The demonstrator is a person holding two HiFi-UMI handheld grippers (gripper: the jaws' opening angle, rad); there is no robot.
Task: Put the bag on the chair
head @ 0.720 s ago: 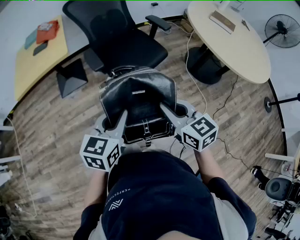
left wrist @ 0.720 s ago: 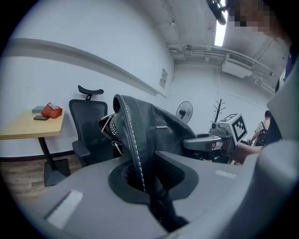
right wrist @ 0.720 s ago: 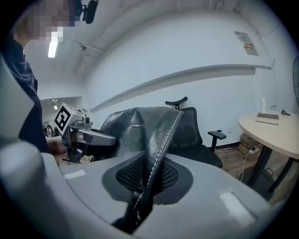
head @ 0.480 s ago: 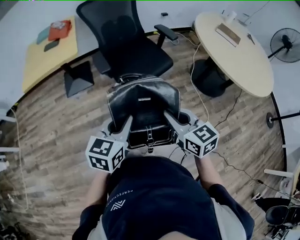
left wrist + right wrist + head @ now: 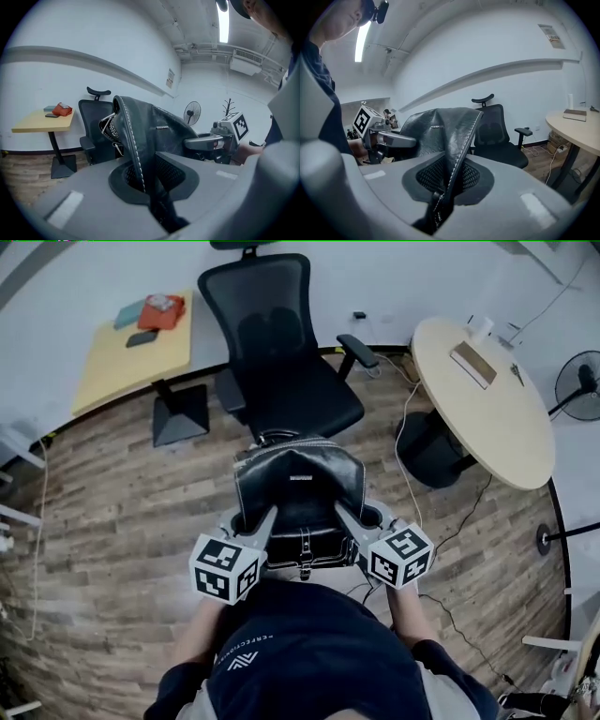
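Note:
A black leather bag (image 5: 298, 488) hangs in the air between both grippers, just in front of the black office chair (image 5: 286, 381). My left gripper (image 5: 251, 521) is shut on the bag's left edge, whose white-stitched seam (image 5: 133, 150) runs down between the jaws. My right gripper (image 5: 356, 519) is shut on the bag's right edge (image 5: 457, 150). In the head view the bag's far end sits near the front rim of the chair's seat (image 5: 309, 413). The chair (image 5: 497, 136) stands empty behind the bag in the right gripper view.
A round light-wood table (image 5: 483, 399) with a book stands to the right, with cables on the floor beside it. A small yellow table (image 5: 141, 352) holding an orange item is at the back left. A fan (image 5: 581, 385) stands at the far right.
The chair and both tables have shifted down and right in the head view as the person has stepped nearer; the bag stays held between both grippers, closer to the seat.

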